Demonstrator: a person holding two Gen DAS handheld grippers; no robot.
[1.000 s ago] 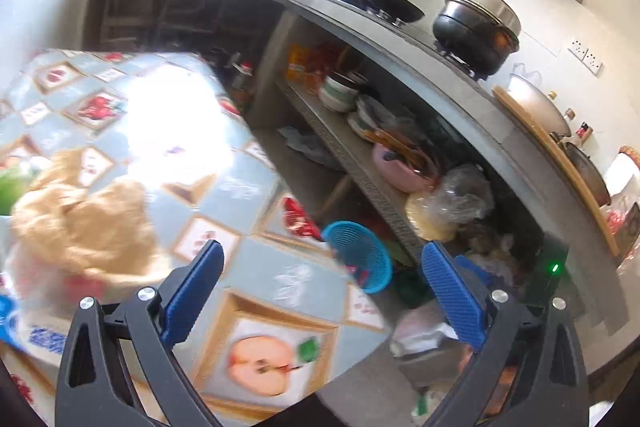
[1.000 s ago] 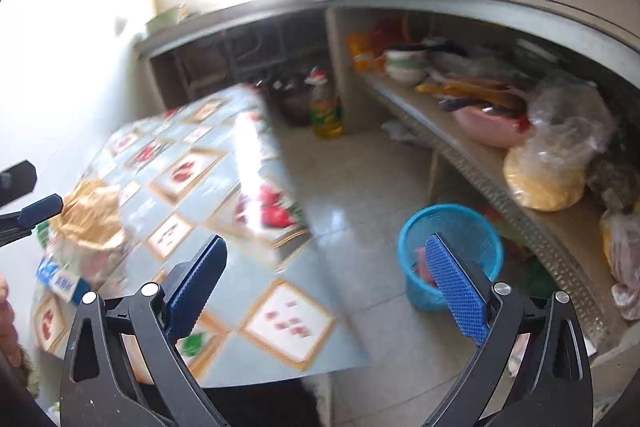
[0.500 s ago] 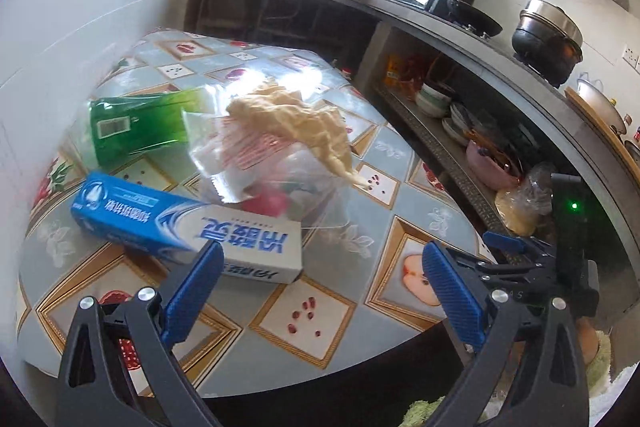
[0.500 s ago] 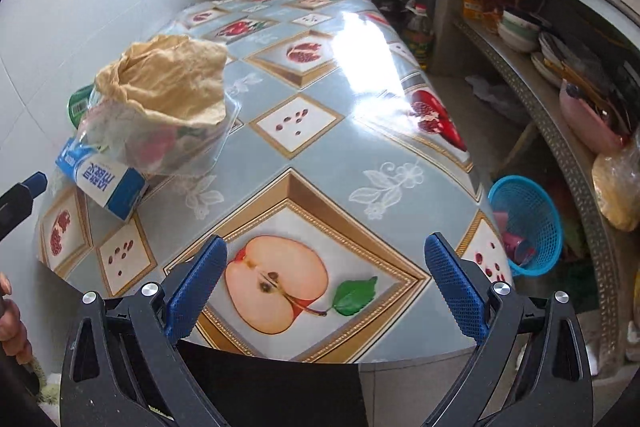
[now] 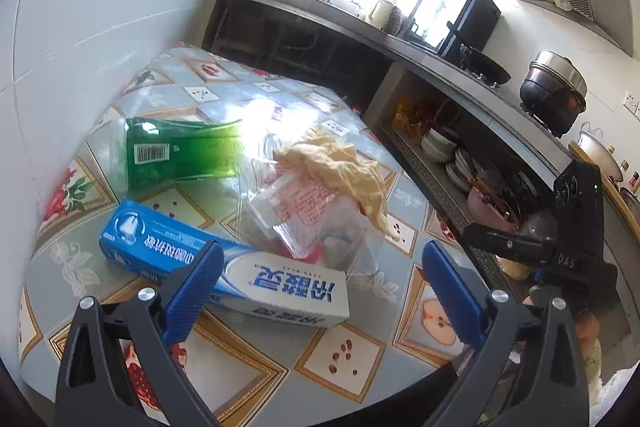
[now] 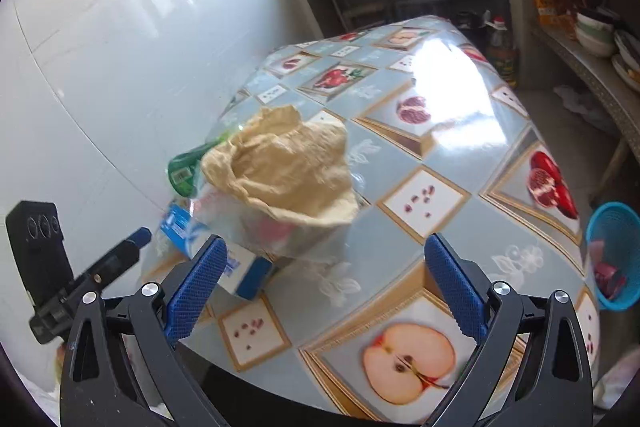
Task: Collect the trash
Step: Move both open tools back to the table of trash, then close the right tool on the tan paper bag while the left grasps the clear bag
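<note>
A pile of trash lies on the table with the fruit-print cloth [image 5: 352, 359]. It holds a blue and white toothpaste box [image 5: 224, 267], a green plastic bottle [image 5: 180, 155] on its side, a clear plastic bag [image 5: 304, 215] and a crumpled tan paper [image 5: 340, 167] on top. My left gripper [image 5: 320, 291] is open and empty just in front of the box. My right gripper [image 6: 324, 279] is open and empty near the table's front edge, before the tan paper [image 6: 280, 167] and the box [image 6: 216, 259].
A blue basket [image 6: 612, 255] with scraps stands on the floor right of the table. White tiled wall [image 5: 80, 27] runs along the left. A counter with pots [image 5: 556, 91] and shelves of dishes lies to the right. The other gripper [image 5: 560, 243] shows at right.
Both grippers have swung from the floor and shelves toward the trash pile and moved closer to it. Both stay open and empty.
</note>
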